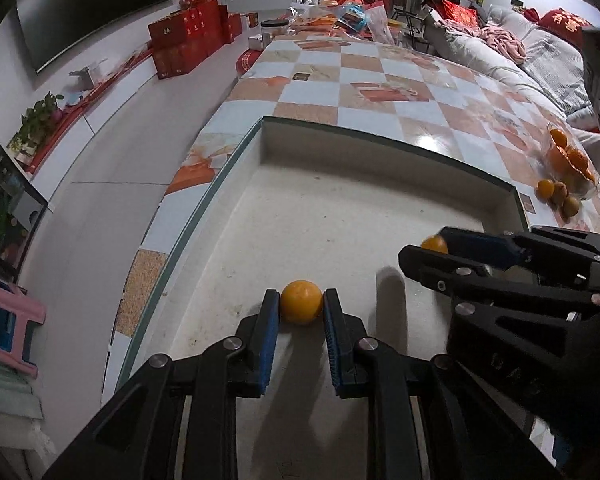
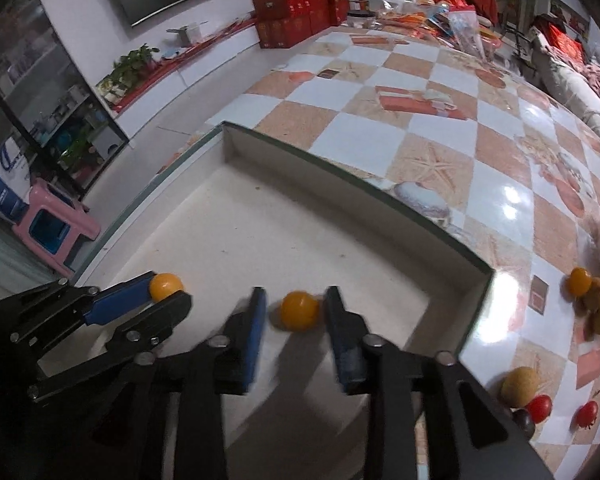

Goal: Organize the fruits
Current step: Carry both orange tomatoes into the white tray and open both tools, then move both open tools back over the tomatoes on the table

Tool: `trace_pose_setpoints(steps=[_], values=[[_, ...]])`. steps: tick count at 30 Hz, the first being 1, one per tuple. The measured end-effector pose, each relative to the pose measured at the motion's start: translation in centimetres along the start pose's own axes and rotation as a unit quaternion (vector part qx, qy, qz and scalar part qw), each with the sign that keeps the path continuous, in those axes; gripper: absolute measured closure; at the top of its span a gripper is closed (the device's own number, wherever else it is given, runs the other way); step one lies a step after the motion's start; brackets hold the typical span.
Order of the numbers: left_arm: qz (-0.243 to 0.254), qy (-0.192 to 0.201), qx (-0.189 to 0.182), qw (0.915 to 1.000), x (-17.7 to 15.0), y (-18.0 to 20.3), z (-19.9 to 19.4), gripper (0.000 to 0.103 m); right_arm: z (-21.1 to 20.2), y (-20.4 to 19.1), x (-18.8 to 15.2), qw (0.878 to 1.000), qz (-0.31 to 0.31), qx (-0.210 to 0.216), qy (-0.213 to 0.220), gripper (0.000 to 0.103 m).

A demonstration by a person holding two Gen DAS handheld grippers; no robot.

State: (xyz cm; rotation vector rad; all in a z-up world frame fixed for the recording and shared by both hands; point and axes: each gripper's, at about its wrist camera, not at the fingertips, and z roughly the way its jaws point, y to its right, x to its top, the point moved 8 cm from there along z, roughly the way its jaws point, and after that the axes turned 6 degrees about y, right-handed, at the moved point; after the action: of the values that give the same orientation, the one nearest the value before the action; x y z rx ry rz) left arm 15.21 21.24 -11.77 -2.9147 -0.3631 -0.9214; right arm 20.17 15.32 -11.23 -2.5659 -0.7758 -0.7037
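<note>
A small round orange fruit [image 1: 301,307] sits low over the pale floor of the shallow box [image 1: 380,208], between the blue-padded fingers [image 1: 270,320] of the left gripper [image 1: 301,312]; the pads look to be touching it on both sides, so I judge it gripped across its middle. A second orange fruit [image 2: 299,310] of the same kind lies inside the box in front of the right gripper [image 2: 296,312], whose fingers [image 2: 256,312] stand a little wider than the fruit, with a gap visible on each side, so it is partly open and holds nothing; the blur on them makes closer reading unsafe. Both fruits look light, smooth and glossy, likely thin-skinned and a little soft, so they would roll freely on the flat floor and could slip or bruise under a hard squeeze. The best hold seems to be across the widest part, pads level with the centre, with gentle pressure. The box itself is wide, low-walled and dark-rimmed, resting on the checkered worktop [image 2: 380,128]. Outside it, to the right, lie more loose fruits: a cluster of small orange and brownish ones [image 2: 592,296] near a clear bag of oranges [image 1: 568,156], and closer in a tan round fruit [image 2: 520,386] beside red tomatoes [image 2: 540,408], well apart from the box.
</note>
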Motion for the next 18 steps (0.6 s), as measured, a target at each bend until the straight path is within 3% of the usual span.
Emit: trace_pose_setpoints(steps=[1,2,3,6,12,15,16,18], values=[[-0.002,-0.001,-0.001,1.0000,-0.1,-0.1,0.0,0.062,-0.2,0.1,0.1,1.000,0.007,0.008,0.002,0.034],[-0.005,0.000,0.000,1.0000,-0.1,-0.2,0.0,0.029,-0.4,0.1,0.1,1.000,0.013,0.018,0.003,0.023],[-0.007,0.008,0.006,0.9999,0.0,-0.4,-0.3,0.016,-0.6,0.2,0.2,0.999,0.021,0.027,0.006,0.023],[0.005,0.037,0.011,0.9992,0.5,-0.3,-1.6,0.016,-1.5,0.2,0.5,0.999,0.032,0.041,0.014,0.023],[0.020,0.039,0.015,0.9989,0.3,0.2,-3.2,0.016,-5.2,0.8,1.1,0.993,0.072,0.080,0.039,0.020],[0.017,0.044,0.004,0.9989,0.1,0.9,-4.6,0.016,-7.8,2.0,0.9,0.994,0.072,0.065,0.058,0.011],[0.016,0.046,-0.002,0.9988,0.0,1.2,-5.2,0.016,-8.5,2.4,0.7,0.994,0.072,0.057,0.063,0.001],[0.021,0.055,-0.015,0.9981,-0.3,2.3,-6.6,0.016,-10.4,3.7,-0.1,0.994,0.071,0.042,0.078,0.000]])
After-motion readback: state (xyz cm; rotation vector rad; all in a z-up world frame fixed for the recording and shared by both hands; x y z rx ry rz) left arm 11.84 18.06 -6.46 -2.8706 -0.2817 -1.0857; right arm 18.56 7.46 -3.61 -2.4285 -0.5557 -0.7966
